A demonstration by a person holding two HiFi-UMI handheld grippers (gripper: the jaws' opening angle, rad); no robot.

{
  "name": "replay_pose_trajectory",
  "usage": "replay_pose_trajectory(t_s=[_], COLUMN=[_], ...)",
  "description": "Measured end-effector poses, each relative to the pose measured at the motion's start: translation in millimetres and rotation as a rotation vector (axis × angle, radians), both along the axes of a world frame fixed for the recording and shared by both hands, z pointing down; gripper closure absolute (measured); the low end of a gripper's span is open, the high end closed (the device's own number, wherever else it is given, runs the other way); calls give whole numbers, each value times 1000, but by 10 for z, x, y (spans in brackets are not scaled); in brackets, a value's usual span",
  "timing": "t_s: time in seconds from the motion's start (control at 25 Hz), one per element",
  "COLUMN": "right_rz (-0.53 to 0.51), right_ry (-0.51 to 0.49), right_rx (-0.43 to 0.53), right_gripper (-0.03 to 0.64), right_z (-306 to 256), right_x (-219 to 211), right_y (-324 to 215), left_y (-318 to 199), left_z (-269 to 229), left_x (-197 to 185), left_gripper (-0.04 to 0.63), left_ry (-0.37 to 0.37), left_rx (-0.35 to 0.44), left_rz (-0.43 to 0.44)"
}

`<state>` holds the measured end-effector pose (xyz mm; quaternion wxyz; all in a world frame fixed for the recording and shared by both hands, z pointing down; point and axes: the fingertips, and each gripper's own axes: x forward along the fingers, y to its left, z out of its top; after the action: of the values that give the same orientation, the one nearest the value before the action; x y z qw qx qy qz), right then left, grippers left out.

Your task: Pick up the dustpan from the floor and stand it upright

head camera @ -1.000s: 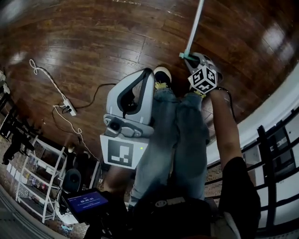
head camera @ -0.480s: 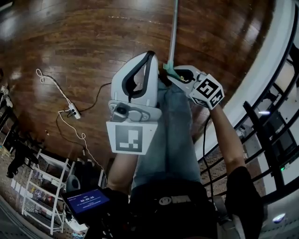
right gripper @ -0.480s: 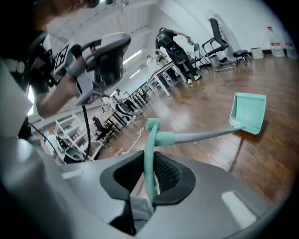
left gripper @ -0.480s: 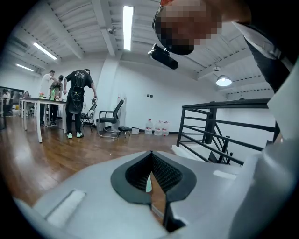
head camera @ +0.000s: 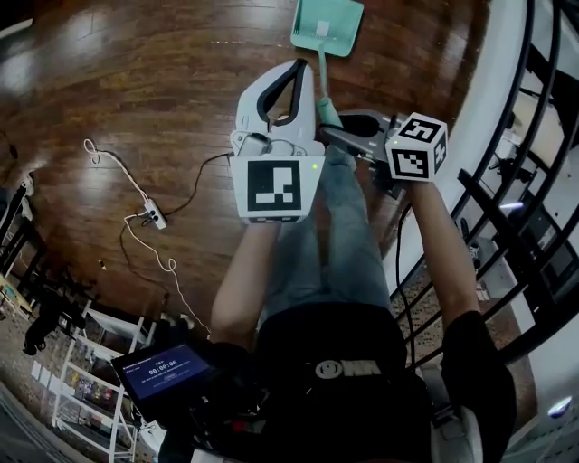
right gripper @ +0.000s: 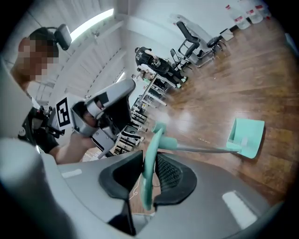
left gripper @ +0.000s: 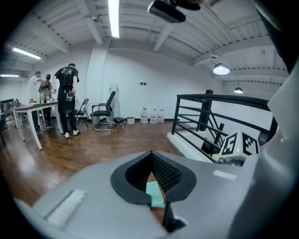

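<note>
The teal dustpan (head camera: 327,25) rests its pan on the wooden floor at the top of the head view, its thin pole running back toward me. My right gripper (head camera: 333,127) grips the teal handle (right gripper: 150,158) at the pole's end. The handle stands between its pads while the jaws are opening slightly. In the right gripper view the pan (right gripper: 246,136) lies far out on the floor. My left gripper (head camera: 295,68) hovers just left of the pole, jaws shut with nothing held. A strip of teal (left gripper: 155,193) shows behind its jaws.
A power strip with white cable (head camera: 154,217) lies on the floor to the left. A white ledge (head camera: 470,136) and black railing (head camera: 529,172) run along the right. A white shelf (head camera: 90,398) stands lower left. People stand at a table (left gripper: 65,98) far off, beside a chair (left gripper: 105,112).
The head view has swung so the dustpan's pan now shows at the top. Both grippers have moved up the frame, and the left one has come close beside the right.
</note>
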<state>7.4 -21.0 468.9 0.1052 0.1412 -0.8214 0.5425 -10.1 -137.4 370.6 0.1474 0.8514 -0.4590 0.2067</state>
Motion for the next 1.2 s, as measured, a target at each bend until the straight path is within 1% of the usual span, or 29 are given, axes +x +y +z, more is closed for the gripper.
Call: replay_pose_trajectory(t_s=[0.08,0.16,0.24,0.36,0.56,0.6,0.68,0.72,0.76,0.8,0.84,0.92,1.0,1.08,1.12,1.16,1.2], right_rz=[9,23,40,66,19,2,-36,-53,-69,-86,-106,-150,-171,-143,-107,-53,18], right_ry=[-28,-42,-38,-7,34,32,15,18,44,94,158,277,339,344,341,339,340], right_rx=[-51,-76,-64,-4,97,105,93,83,77,76,76,84,102,135,166,212,272], right_gripper=[526,520,514,497,462,444,368,342,339,347,363,363,362,364,365,390,433], right_z=[-91,-130,-145,-161,-194,-223,-293,-313,-308,-274,-221,-112,-76,-155,-236,-349,-504], right_x=[41,73,113,241,378,377,342,326,323,334,357,409,447,508,565,637,715], right_y=[15,10,-27,-153,-284,-296,-284,-276,-267,-252,-229,-184,-170,-220,-277,-359,-466], left_y=[10,17,8,-23,-51,-58,-63,-70,-81,-91,-100,-120,-137,-143,-136,-119,-97], left_z=[77,122,138,157,176,157,110,85,60,40,27,13,-22,-96,-145,-208,-295], left_x=[44,68,77,126,275,295,300,291,282,276,274,270,255,258,270,281,283], left_gripper=[580,578,578,578,578,578,578,578,578,578,578,578,578,578,578,578,578], left_ry=[-46,-64,-68,-71,-65,-63,-64,-67,-69,-71,-72,-73,-75,-78,-79,-79,-79], left_rx=[-67,-131,-170,-199,-192,-187,-178,-173,-168,-163,-160,-159,-152,-137,-130,-123,-114], left_rz=[7,11,13,15,28,31,31,29,26,25,27,33,35,37,38,38,39])
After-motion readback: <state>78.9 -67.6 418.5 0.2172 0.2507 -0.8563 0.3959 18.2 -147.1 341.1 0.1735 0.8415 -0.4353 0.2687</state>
